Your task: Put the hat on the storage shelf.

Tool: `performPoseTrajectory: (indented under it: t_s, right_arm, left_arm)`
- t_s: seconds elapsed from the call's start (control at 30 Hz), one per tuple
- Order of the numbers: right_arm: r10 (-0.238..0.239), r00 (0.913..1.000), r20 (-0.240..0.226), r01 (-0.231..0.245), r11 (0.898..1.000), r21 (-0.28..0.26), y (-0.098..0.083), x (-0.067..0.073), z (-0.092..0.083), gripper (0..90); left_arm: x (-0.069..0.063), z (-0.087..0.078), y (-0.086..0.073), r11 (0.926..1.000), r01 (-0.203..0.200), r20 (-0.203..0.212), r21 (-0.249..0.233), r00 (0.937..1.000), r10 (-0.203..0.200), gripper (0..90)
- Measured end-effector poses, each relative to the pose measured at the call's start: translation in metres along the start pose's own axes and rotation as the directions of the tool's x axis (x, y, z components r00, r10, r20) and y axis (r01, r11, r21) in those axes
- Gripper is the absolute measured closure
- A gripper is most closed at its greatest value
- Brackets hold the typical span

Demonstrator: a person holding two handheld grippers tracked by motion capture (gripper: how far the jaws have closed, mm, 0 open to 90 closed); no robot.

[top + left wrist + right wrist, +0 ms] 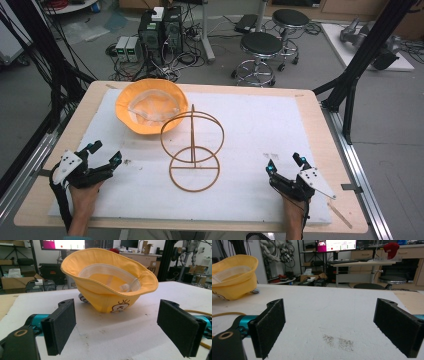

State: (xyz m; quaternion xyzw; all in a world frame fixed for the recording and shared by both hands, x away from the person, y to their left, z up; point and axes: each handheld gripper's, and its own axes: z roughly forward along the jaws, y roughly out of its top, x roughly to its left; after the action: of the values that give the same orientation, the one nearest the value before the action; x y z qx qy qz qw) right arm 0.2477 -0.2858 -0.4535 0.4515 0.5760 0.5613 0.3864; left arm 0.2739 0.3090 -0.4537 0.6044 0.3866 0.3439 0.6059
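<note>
My left gripper (100, 156) rests low on the white padded table cover (280, 125) near the front left corner, its jaws spread wide with nothing between them. In the left gripper view its 2 black felt-faced pads (61, 325) frame the yellow cloth bucket hat (107, 282), which lies upside down ahead of them — brim up, white inner band showing, a small cartoon print on the crown — and apart from the jaws. My right gripper (285, 165) sits near the front right corner, jaws equally wide and holding nothing; beyond them its view takes in bare cover with a faint dark smudge (338, 341).

Between the 2 grippers, at mid-table, stands the thin wooden hoop hat stand (192, 150) — a ring base, an upright post, a vertical ring on top. The top ring is bare, and the hat lies just behind and to the left of it.

I judge the work as barely begun: nothing is grasped, the hat is not on the stand. Left to do, as I read it: reach, grip the brim, lift, turn it over, set it on the stand.
</note>
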Motion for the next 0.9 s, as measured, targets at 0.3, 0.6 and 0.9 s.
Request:
performPoseTrajectory:
  t_s: [0.3, 0.6, 0.9]
  right_arm:
    - [-0.005, 1.0000, 0.003, 0.005, 1.000, 0.000, 0.0000, 0.0002, 0.0001, 9.3]
    - [-0.003, 1.0000, 0.005, 0.003, 1.000, 0.002, 0.0001, 0.0003, 0.0000, 9.3]
    - [-0.011, 0.9999, -0.001, 0.011, 1.000, 0.003, 0.0003, -0.0001, 0.0007, 9.3]
  left_arm:
    - [0.0006, -0.0003, -0.0001, 1.0000, 0.001, 0.008, -0.003, 1.0000, -0.001, 15.6]
    - [0.0004, 0.0002, 0.0001, 1.0000, -0.001, 0.003, 0.000, 1.0000, 0.001, 15.5]
    - [0.0054, 0.0024, 0.0019, 0.9991, 0.036, 0.023, 0.024, 0.9991, -0.036, 16.1]
